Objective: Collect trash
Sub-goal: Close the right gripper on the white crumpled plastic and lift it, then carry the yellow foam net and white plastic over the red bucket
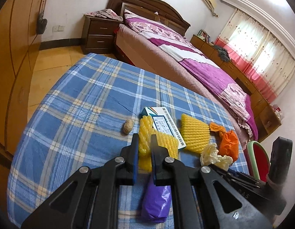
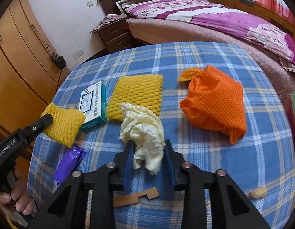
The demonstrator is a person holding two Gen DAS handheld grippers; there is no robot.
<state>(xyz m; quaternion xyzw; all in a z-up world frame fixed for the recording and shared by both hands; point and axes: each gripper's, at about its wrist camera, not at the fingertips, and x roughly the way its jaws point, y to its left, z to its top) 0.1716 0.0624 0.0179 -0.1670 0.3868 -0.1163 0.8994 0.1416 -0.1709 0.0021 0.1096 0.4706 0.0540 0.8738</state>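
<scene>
Crumpled cream wrapper, centre of right wrist view on blue plaid cloth: light, soft, crushes easily, no fragility. Right gripper jaws narrowed around its lower lobe, pads at or near contact; firm pinch not confirmed. Best bite: thick bunched middle, not loose trailing edge. Left gripper jaws pressed together on yellow foam net, lower centre of left wrist view; springy, compressible, grippy.

a bedroom with white walls and a tan tiled floor. a dark wooden bed under a purple quilt, a nightstand beside it, an orange wardrobe, daylight through pink-trimmed curtains.
</scene>
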